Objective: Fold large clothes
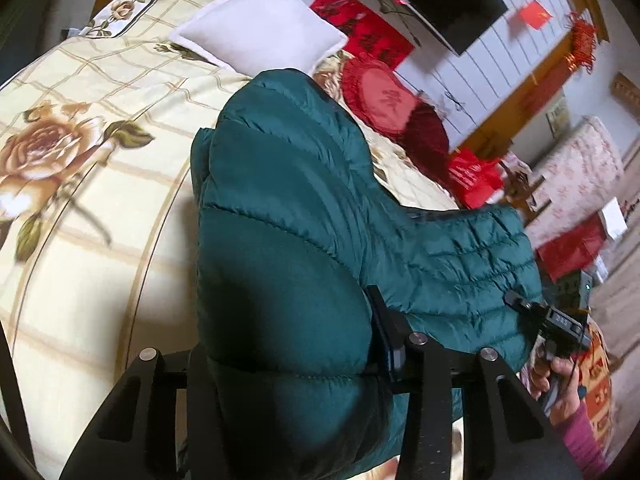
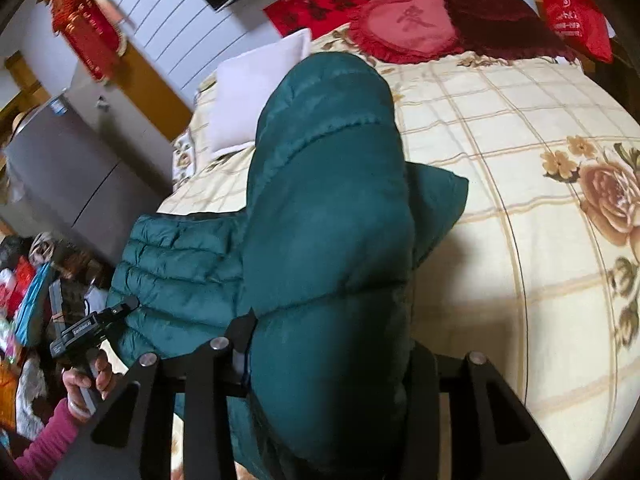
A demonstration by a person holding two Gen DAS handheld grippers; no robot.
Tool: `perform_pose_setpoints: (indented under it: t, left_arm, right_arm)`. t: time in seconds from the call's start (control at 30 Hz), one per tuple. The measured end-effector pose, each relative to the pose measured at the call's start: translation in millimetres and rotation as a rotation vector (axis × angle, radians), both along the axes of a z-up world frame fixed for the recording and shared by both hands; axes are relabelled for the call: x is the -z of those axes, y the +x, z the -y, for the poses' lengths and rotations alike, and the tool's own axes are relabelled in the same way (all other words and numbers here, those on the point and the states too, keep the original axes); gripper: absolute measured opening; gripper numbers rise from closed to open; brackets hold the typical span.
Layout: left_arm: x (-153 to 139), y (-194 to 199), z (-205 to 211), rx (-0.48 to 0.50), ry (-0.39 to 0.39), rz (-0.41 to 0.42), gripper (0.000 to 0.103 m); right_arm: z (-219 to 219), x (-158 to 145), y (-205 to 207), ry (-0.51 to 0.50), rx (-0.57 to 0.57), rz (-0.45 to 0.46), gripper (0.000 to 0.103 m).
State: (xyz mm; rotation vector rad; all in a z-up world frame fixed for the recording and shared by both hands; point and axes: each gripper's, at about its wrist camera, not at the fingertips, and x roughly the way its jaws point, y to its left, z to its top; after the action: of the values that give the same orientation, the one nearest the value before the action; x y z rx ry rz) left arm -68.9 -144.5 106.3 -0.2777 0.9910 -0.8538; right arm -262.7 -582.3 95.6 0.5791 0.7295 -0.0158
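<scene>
A dark green quilted puffer jacket (image 1: 304,208) lies partly on the bed and is lifted at its near edge. In the left wrist view a thick fold of it fills my left gripper (image 1: 292,364), whose fingers (image 1: 386,332) press into the padding. My right gripper (image 1: 520,302), held by a hand (image 1: 560,376), grips the jacket's hem on the right. In the right wrist view the same jacket (image 2: 328,184) bulges between the pads of my right gripper (image 2: 332,348), and my left gripper (image 2: 126,306) bites the quilted hem at the left.
The bed (image 1: 100,152) has a cream checked cover with rose prints. A white pillow (image 1: 256,36) and red heart cushions (image 1: 380,100) lie at its head. Red bags (image 1: 476,176) and clutter stand beside the bed. A grey cabinet (image 2: 60,172) is at the left.
</scene>
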Motion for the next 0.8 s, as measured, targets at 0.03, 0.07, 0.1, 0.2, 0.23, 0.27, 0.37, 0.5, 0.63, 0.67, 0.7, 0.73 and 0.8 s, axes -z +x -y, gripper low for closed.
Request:
perform_pose_setpoints:
  t: [0.03,0.07,0.1,0.2,0.23,0.27,0.37,0.5,0.63,0.67,0.7,0.73,0.8]
  left_arm:
    - [-1.3,-6.7,-4.0,0.003,0.003,-0.003,0.047]
    - [-1.8,-16.0,-10.5,0.007,0.010,-0.009,0.047]
    - [-0.4,-23.4,-16.4,0.006,0.020,-0.018,0.047]
    - [13.0,-37.9,-21.0,-0.008,0.091,-0.037,0.056]
    - [21.4,-40.1,-22.0,-0.024,0.120,-0.040,0.064]
    - [28.0,-40.9,-21.5,-0.039,0.144,-0.045,0.075]
    - [37.3,-45.1,-21.6,-0.074,0.178,-0.008,0.084]
    - [7.5,-66.1,-24.9,-0.159,0.268,0.104,0.083]
    - [-26.7,-96.0,-29.0,-0.231,0.323,0.256,0.083]
    - [-31.1,-103.7,-28.3,-0.235,0.341,0.284,0.083]
    - [-36.5,-113.8,-24.7,-0.240,0.369,0.317,0.083]
    - [-37.2,-117.1,-24.5,-0.244,0.383,0.334,0.083]
    - [-38.7,-135.1,-20.9,-0.250,0.400,0.368,0.083]
  right_arm:
    - [-2.3,-0.4,-8.7,0.006,-0.006,-0.002,0.043]
    - [-5.6,0.4,-18.3,0.018,-0.011,-0.008,0.043]
    - [-7.9,2.9,-27.0,0.029,-0.014,-0.014,0.043]
    - [-9.1,20.7,-51.0,0.026,0.027,-0.055,0.053]
    - [-7.9,32.1,-53.5,0.009,0.062,-0.095,0.063]
    - [-7.3,42.8,-52.8,-0.023,0.089,-0.146,0.077]
    - [-7.4,68.5,-50.9,-0.072,0.151,-0.214,0.087]
    - [-21.2,43.0,-65.0,-0.172,0.199,-0.215,0.087]
    - [-48.9,5.7,-92.2,-0.311,0.227,-0.177,0.087]
    - [-53.1,-1.0,-96.7,-0.313,0.223,-0.161,0.087]
    - [-61.5,-6.8,-102.9,-0.309,0.217,-0.140,0.087]
    - [-65.4,-9.8,-106.7,-0.304,0.216,-0.125,0.087]
    - [-83.5,-14.2,-116.8,-0.299,0.227,-0.101,0.087]
